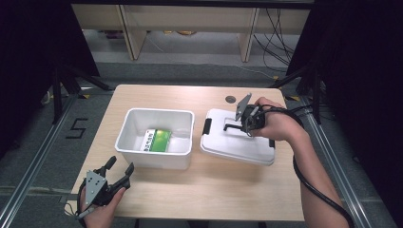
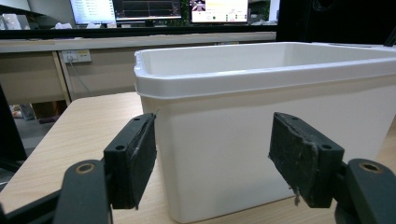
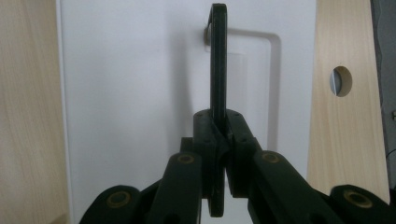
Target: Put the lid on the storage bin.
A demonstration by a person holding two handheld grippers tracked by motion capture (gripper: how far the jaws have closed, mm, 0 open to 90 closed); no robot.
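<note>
High view: a white lid (image 1: 237, 140) lies flat on the desk (image 1: 209, 190) just beside the right wall of an open white bin (image 1: 157, 135), its black handle (image 1: 232, 127) swung upright off the top and a black latch (image 1: 207, 126) on the edge facing the bin. The right gripper (image 1: 240, 124) reaches over the lid from the side away from the bin, its fingers (image 3: 205, 140) pressed together, pinching the thin black handle edge-on above a shallow rectangular recess in the lid. A green packet (image 1: 158, 140) lies on the bin's floor. The left gripper (image 1: 116, 168) rests near the desk's front edge, in front of the bin's left front corner, its fingers (image 2: 133, 156) spread wide and apart from the bin's outer wall. The lid's far side runs close to the desk's right edge; a small round hole (image 1: 230, 99) sits behind it. Bare wood lies open in front of the bin and lid.
</note>
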